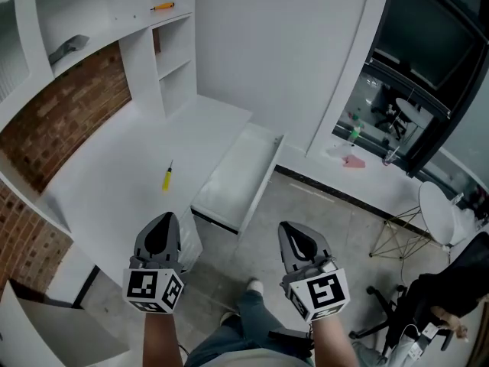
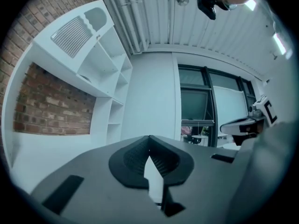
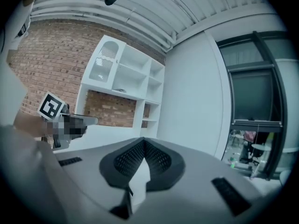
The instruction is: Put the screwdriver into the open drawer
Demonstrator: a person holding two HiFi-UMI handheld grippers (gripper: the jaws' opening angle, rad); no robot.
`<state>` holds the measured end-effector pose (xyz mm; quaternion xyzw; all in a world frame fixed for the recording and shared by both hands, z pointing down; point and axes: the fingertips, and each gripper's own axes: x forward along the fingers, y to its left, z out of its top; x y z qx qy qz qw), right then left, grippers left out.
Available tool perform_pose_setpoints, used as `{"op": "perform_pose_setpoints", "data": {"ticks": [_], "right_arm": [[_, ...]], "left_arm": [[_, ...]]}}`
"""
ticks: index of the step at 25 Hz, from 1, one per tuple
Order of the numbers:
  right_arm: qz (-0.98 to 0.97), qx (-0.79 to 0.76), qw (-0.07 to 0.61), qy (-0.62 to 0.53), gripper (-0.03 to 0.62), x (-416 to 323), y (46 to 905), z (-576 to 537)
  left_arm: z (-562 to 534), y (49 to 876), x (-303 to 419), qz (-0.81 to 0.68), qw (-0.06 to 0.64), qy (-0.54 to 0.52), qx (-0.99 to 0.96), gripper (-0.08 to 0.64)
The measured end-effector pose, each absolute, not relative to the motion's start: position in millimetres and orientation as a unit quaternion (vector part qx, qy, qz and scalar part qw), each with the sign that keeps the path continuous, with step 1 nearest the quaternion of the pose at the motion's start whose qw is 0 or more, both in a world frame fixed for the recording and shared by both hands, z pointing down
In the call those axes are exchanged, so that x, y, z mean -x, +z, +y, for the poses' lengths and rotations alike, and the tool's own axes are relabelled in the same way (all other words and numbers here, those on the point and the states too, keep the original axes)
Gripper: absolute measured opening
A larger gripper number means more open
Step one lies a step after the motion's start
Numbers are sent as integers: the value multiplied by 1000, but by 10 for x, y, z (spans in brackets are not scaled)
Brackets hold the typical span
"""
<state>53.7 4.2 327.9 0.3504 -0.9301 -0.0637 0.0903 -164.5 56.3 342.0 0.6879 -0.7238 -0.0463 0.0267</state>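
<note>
White shelving (image 1: 141, 44) over a brick back wall stands at the left of the room. Below it runs a long white counter (image 1: 114, 167), and grey floor (image 1: 321, 212) and dark windows (image 1: 428, 37) fill the right. A small orange tool (image 1: 161, 7) lies on an upper shelf, far from both hands.

The screwdriver (image 1: 166, 176), yellow-handled, lies flat on the bare counter with its thin shaft pointing away from the person. It is ahead of the left claw (image 1: 162, 224), near it but clearly apart, with open counter between the handle and the claw's tips. Nothing touches the screwdriver.

The left claw hovers at the counter's near edge, roughly level, with its marker cube (image 1: 153, 289) toward the person. In the left gripper view its two dark pads (image 2: 161, 160) meet at the tip. The jaws are together with nothing between them, and only white wall shows through the notch behind.

Just right of the screwdriver, the open drawer (image 1: 237, 178) is pulled out from the counter's front, a long white tray. What shows of its inside looks bare.

The right claw (image 1: 296, 234) is held over the floor, beside the drawer's near corner and not touching it. In the right gripper view its pads (image 3: 156, 160) are likewise pressed together at the tip, and it is empty.
</note>
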Motion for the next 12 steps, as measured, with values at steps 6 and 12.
{"op": "perform_pose_setpoints", "data": {"ticks": [6,12], "right_arm": [[-930,-355,83,-48,11,-363,3369,-520],[-931,-357,72,-28,11,-184,3446,-1281]], "left_arm": [[112,3655,1921,-728,64,-40,-681,14],[-602,3903,2115,-717,98,3,-690,182]]}}
